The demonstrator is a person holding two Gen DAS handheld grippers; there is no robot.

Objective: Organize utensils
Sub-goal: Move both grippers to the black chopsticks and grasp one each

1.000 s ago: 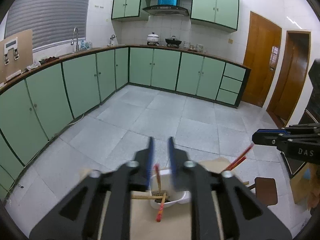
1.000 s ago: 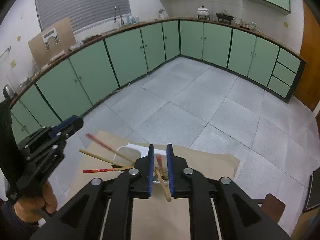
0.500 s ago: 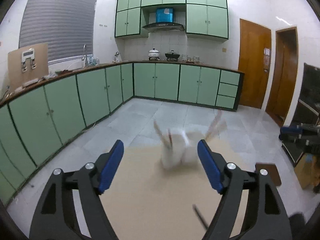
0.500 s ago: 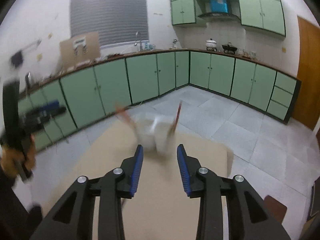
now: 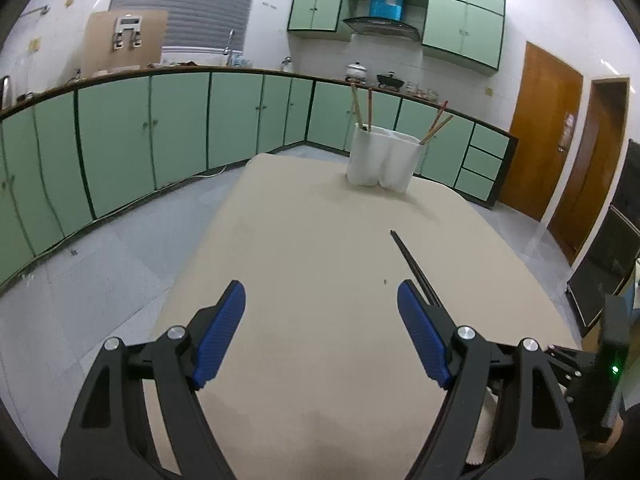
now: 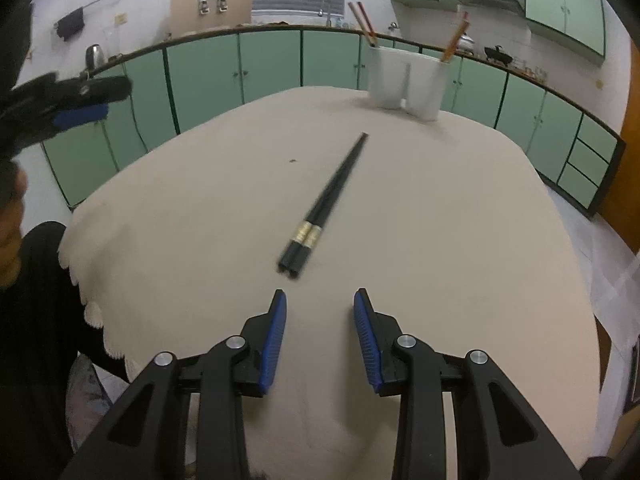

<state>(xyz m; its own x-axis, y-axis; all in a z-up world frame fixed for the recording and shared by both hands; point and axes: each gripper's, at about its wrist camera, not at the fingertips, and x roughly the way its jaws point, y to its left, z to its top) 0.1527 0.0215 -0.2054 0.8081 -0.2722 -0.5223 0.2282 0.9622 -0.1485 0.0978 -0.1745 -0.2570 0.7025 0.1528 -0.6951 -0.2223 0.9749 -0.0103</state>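
Chopsticks [image 5: 414,266] partly behind left claw [image 5: 322,330]

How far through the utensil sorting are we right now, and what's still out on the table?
Done: two pairs of wooden chopsticks stand in the white holder, one pair at each end. In hand: nothing; the left gripper and right gripper are both open and empty. Left: the black chopsticks lie together on the table, just ahead of the right gripper, not yet picked up.

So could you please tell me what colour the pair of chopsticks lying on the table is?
Black chopsticks with a gold band near the thick end, clearest in the right wrist view.
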